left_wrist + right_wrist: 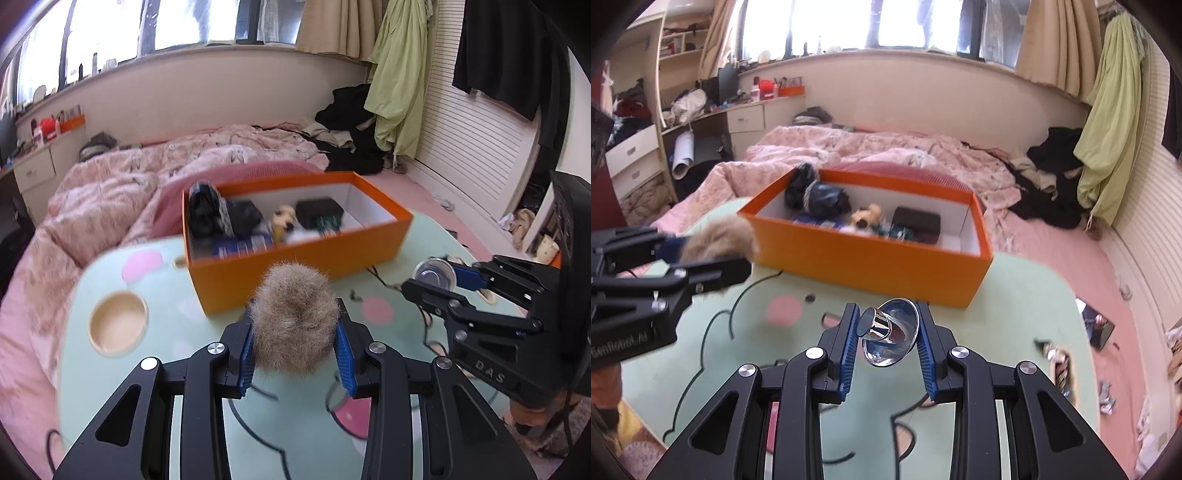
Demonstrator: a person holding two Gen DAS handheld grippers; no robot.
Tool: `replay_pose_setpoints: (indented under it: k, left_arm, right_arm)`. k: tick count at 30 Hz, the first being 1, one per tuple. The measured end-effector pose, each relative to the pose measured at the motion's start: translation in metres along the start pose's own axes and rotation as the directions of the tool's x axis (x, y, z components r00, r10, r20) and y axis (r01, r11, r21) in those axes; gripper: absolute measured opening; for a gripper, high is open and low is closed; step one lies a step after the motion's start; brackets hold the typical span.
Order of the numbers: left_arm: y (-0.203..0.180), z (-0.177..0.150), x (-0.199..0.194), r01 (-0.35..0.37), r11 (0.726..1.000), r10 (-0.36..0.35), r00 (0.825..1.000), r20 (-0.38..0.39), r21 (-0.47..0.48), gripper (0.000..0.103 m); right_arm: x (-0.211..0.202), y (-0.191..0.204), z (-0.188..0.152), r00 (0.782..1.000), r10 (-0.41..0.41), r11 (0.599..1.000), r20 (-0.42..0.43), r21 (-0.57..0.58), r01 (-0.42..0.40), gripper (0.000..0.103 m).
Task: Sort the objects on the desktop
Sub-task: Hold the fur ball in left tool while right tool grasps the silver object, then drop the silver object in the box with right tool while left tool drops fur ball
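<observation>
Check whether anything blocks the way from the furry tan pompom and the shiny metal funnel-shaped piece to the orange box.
Nothing visible does. The left gripper holds the furry tan pompom and the right gripper the shiny metal funnel-shaped piece, both above the pale green table. The open-topped orange box lies straight ahead.

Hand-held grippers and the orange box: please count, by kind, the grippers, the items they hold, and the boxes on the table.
Hand-held grippers: 2 (left, right)
Held items: 2 (fur ball, shiny metal cup)
Orange box: 1
Total: 5
</observation>
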State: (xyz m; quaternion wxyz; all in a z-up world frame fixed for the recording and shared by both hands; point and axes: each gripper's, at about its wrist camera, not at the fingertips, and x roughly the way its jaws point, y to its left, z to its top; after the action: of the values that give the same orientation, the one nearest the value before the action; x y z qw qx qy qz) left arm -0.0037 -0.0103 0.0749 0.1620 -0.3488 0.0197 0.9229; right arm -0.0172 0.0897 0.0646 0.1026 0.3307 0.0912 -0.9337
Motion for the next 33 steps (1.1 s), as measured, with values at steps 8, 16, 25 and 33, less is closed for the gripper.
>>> replay_pose_setpoints:
  k: [8,16,25,33]
  left_arm:
    - [0.015,0.077,0.031,-0.021,1.000,0.021,1.000,-0.014,0.016,0.038]
    - [0.032,0.109,0.092,-0.035,0.999,0.031,0.993,-0.116,-0.031,0.048]
    - [0.053,0.095,0.075,-0.116,0.986,0.109,0.992,-0.057,-0.122,0.073]
    - [0.025,0.048,0.023,-0.124,0.983,0.116,0.991,-0.061,-0.135,0.083]
  right_arm:
    - [0.015,-0.010,0.060,0.994,-0.066,0.997,0.084,-0.038,0.069,0.028]
    - [0.077,-0.029,0.102,0.999,-0.037,0.999,0.037,0.010,0.036,0.038]
    - [0.080,-0.053,0.096,0.999,-0.051,0.991,-0.010,0.124,0.052,0.084]
    - [0.023,-0.043,0.045,0.999,-0.003,0.975,-0.044,0.223,0.013,0.094]
